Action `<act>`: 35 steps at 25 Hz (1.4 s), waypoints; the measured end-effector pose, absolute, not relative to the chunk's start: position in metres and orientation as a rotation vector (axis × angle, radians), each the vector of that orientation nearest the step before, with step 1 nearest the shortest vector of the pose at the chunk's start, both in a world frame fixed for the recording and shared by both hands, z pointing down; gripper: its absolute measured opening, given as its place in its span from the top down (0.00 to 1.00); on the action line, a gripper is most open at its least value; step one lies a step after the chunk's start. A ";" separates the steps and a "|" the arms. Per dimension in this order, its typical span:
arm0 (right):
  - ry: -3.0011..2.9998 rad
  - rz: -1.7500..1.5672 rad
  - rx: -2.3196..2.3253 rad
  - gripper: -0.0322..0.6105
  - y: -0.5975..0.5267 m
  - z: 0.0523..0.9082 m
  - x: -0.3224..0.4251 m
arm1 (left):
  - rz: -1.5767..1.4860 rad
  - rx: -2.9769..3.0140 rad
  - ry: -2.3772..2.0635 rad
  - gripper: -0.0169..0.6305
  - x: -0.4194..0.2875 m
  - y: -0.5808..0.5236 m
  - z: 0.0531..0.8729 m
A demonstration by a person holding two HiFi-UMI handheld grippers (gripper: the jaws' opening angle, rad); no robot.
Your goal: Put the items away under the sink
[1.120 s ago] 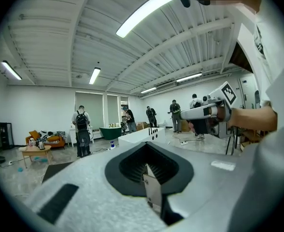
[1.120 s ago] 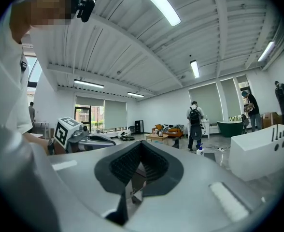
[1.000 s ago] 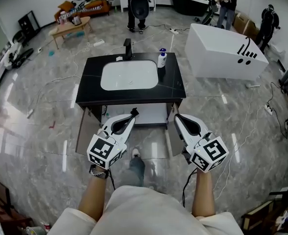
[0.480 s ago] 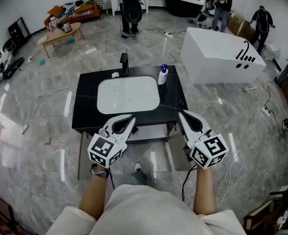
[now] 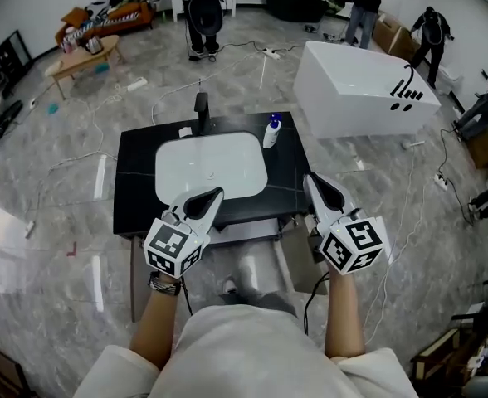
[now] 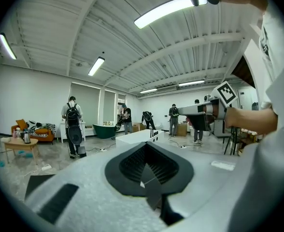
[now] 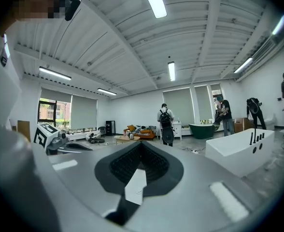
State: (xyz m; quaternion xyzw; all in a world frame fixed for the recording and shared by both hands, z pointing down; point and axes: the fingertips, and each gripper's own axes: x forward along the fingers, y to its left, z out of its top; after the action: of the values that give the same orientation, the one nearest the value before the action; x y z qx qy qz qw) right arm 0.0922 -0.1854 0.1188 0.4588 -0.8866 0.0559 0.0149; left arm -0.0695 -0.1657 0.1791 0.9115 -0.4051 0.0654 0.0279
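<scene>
A black vanity [image 5: 136, 185] with a white sink basin [image 5: 211, 168] stands in front of me in the head view. On its top are a black faucet [image 5: 201, 111], a white pump bottle with a blue cap [image 5: 271, 131] and a small white item [image 5: 185, 132]. Below the counter's front edge the cabinet [image 5: 242, 231] stands open. My left gripper [image 5: 214, 194] and right gripper [image 5: 312, 180] hover side by side over that front edge. Both are shut and hold nothing. Each gripper view looks level across the room over shut jaws, the left gripper [image 6: 146, 145] and the right gripper [image 7: 140, 144].
A white bathtub [image 5: 364, 89] stands to the right behind the vanity. Cables [image 5: 173, 85] trail over the grey marble floor. People stand at the back, one with a backpack [image 5: 198, 11]. A low table [image 5: 80, 56] and a sofa are at the far left.
The vanity has come closer and lower in the head view. Both grippers now reach over its front edge instead of the floor before it. They stay shut.
</scene>
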 end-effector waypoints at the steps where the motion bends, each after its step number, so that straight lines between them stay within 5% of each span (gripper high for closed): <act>1: -2.760 0.173 1.432 0.94 -0.189 0.119 0.092 | 0.207 2.814 -1.244 0.97 -0.070 -0.167 0.181; 21: -2.750 0.167 1.388 0.71 -0.337 0.181 0.099 | 0.257 2.784 -1.304 0.97 -0.066 -0.234 0.196; 35: -2.653 0.326 1.341 0.68 -0.467 0.286 0.105 | 0.253 2.704 -1.326 0.97 -0.056 -0.311 0.214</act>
State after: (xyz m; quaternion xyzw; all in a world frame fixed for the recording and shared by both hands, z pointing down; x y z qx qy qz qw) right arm 0.1048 -0.4666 0.2858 0.4472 -0.8846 0.1086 0.0757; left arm -0.0559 -0.3112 0.2137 0.8930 -0.4381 0.0835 0.0597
